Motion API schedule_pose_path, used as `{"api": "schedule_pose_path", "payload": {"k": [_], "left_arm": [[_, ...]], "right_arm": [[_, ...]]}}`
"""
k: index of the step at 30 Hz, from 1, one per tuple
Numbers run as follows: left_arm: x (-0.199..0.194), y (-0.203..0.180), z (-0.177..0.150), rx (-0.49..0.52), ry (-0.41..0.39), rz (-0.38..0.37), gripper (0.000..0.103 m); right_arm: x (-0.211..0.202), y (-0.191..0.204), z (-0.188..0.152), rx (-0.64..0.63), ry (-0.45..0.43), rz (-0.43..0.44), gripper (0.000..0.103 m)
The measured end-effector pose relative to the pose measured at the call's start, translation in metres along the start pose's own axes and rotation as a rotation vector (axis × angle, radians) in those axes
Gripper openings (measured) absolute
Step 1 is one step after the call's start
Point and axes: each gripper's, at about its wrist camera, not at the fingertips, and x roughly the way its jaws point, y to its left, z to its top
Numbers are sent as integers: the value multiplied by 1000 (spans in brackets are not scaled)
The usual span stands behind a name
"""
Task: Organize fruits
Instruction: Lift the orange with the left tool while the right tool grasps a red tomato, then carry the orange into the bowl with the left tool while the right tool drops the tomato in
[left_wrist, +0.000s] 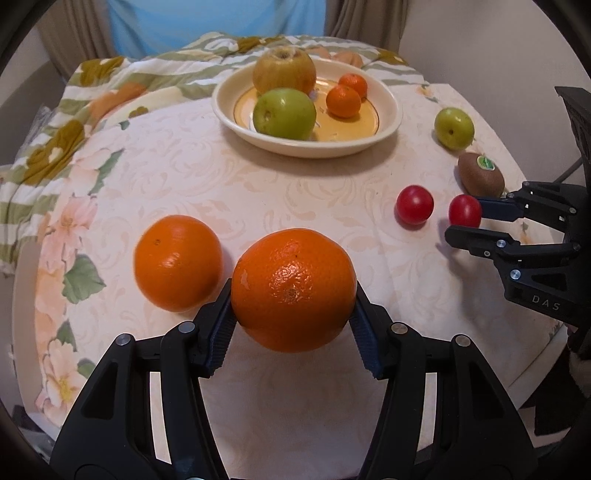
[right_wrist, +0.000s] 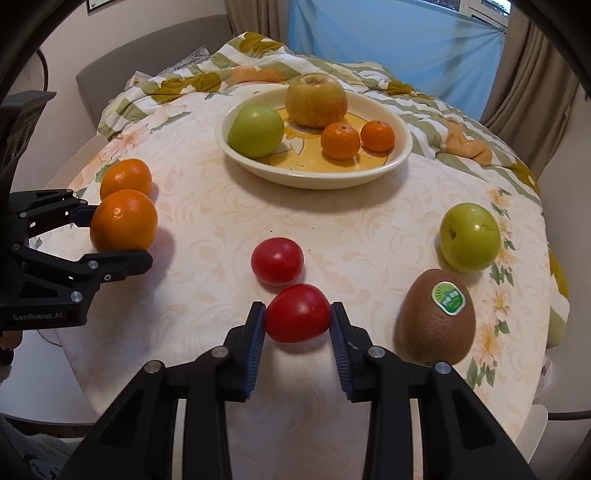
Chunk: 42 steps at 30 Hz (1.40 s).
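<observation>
Your left gripper is clamped on an orange, near side of the bowl. Your right gripper pinches a tomato, also nearer you than the bowl. The bowl sits on a round table with a cream floral cloth. Behind the bowl lie a striped quilt and a blue curtain.

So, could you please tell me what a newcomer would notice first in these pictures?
Probably the big orange clamped in the left gripper, close to the left wrist camera. Next, the red tomato pinched by the right gripper, beside a kiwi. Behind them, a cream bowl holds apples and small oranges.
</observation>
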Motion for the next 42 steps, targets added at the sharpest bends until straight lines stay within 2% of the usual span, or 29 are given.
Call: {"api": "schedule_pose_path", "payload": {"k": [11,22,32,42], "left_arm": [[-49,-4,11,-24,-69,27,64],[-101,-3,40,-38,-170,46,64],[-98,15,85,-7,-200,9,64],[-57,49,144,45,-170,-40,64]], "right_arm": [[-47,5,8,5,-78,-7,32],[-98,1,29,31,-169,-3,32],[-108,-3,63,81,-215,-30,32],[-82,-16,100,171,-211,-61,32]]}}
